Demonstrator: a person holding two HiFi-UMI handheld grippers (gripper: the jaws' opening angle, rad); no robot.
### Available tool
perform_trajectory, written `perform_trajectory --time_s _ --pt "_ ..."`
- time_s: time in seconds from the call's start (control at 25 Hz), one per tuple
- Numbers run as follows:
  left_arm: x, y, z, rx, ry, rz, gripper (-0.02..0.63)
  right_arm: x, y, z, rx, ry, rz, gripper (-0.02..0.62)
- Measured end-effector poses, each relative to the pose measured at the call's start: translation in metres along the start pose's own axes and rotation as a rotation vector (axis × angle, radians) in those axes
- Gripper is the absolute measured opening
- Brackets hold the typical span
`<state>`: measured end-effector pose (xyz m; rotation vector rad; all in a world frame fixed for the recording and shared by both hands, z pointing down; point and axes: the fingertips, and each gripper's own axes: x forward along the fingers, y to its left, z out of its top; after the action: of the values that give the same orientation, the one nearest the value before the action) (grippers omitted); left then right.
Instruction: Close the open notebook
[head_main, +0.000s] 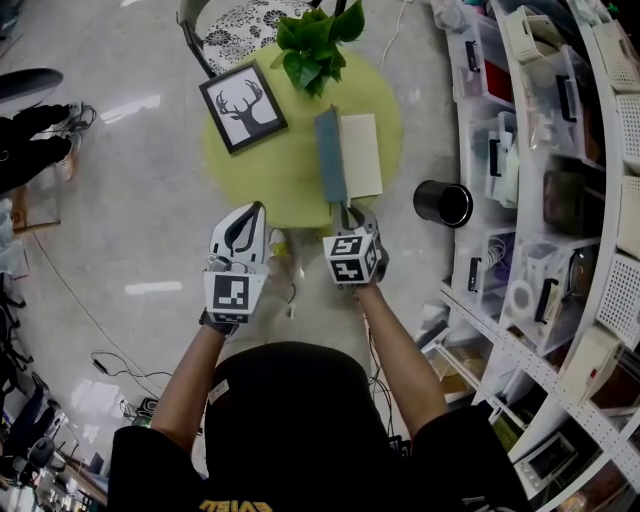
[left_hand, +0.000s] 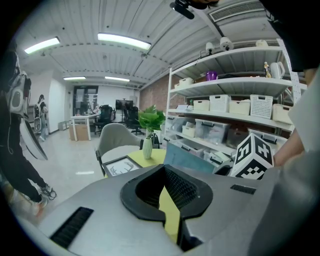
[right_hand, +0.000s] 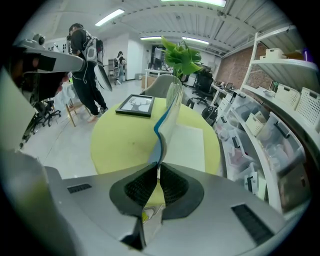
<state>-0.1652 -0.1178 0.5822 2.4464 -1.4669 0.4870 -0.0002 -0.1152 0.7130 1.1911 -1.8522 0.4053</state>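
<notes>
While the right gripper (right_hand: 157, 168) has its jaws clamped on the blue cover (head_main: 330, 155) of the notebook (head_main: 362, 155), upright near the table (head_main: 270, 170)'s right edge, the thin cover could slip out or buckle — dropping back open; the left gripper (head_main: 260, 208), jaws together and empty, steadies nothing.

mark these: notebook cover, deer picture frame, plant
notebook cover (head_main: 330, 155): head view, middle of the raised blue cover.
deer picture frame (head_main: 242, 106): head view, centre of the deer print.
plant (head_main: 315, 45): head view, on the green leaves.
</notes>
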Motion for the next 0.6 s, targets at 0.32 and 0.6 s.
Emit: perform_trajectory --time_s 0.32,0.6 --pt "0.003 -0.003 -0.002 -0.007 0.006 -0.003 0.018 0.003 -0.007 -0.005 0.015 0.026 -0.002 0.021" --pt "0.008 -0.006 -0.003 -0.008 0.012 -0.007 0.018 0.007 -0.013 -0.010 0.032 0.044 0.002 0.023"
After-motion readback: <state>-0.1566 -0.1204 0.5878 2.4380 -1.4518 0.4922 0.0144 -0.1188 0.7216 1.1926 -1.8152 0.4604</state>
